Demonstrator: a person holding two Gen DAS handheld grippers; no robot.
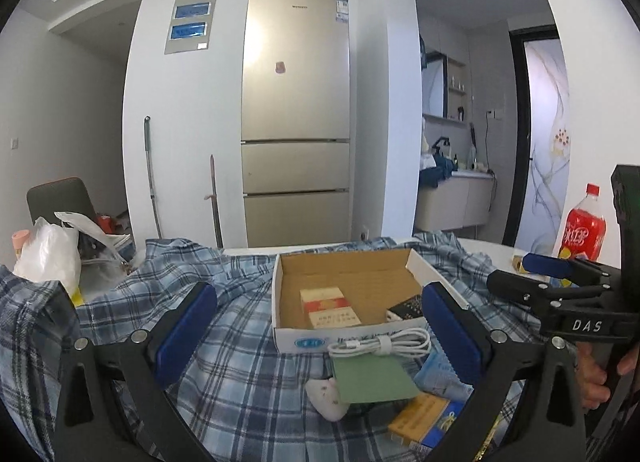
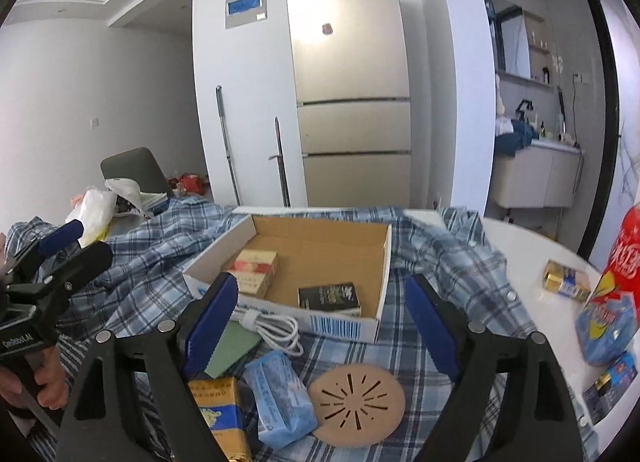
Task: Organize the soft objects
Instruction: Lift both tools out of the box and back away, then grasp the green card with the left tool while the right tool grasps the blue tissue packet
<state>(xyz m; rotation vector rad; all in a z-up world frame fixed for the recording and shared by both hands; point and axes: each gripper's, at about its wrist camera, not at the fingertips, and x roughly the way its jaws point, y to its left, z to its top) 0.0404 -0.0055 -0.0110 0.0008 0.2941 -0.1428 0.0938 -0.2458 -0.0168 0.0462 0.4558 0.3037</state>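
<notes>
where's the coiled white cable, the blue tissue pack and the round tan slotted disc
coiled white cable point(image 1: 380, 344), left wrist view, on the bundled middle
blue tissue pack point(image 2: 280, 398), right wrist view, on its top face
round tan slotted disc point(image 2: 358, 406), right wrist view, on its centre

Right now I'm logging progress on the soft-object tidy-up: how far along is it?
Early. The cardboard box holds only a red-and-white pack and a black box. Nothing is in hand: left gripper and right gripper are open and empty. Left: the blue tissue pack, the plaid cloth and the white cable lie outside.
</notes>
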